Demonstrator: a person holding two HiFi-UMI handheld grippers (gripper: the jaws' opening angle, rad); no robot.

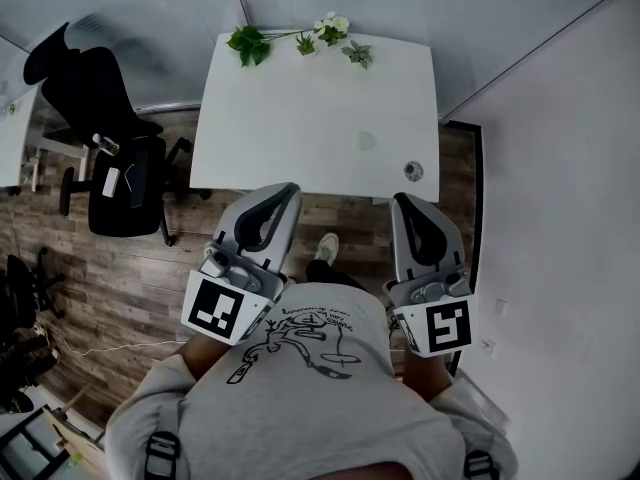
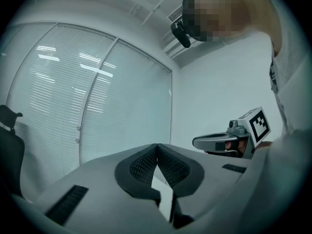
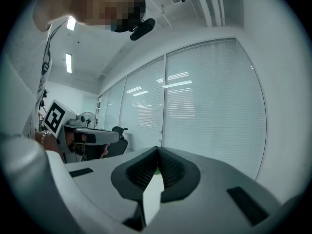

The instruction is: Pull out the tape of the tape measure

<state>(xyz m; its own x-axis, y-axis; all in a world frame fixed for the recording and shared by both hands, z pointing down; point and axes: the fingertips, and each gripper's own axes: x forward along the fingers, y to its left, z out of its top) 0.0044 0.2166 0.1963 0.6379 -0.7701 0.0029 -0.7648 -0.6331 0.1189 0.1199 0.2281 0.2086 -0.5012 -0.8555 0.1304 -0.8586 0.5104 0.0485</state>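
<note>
Tape measure [image 1: 413, 171], seemingly a round grey disc, lies at five o'clock on the smooth white table [image 1: 300, 108] over wood-plank floor [image 1: 130, 268]; left gripper [image 2: 156, 146] and right gripper [image 3: 157, 149] are closed, empty.

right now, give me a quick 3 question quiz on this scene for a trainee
1. True or false: the left hand-held gripper and the right hand-held gripper are both shut and empty.
2. Where on the table do the plants stand? A: the edge nearest the person. B: the far edge. C: the middle.
3. Fill in: in the head view, the black chair stands to the table's ____.

Key: 1 true; 2 B; 3 left.
</note>
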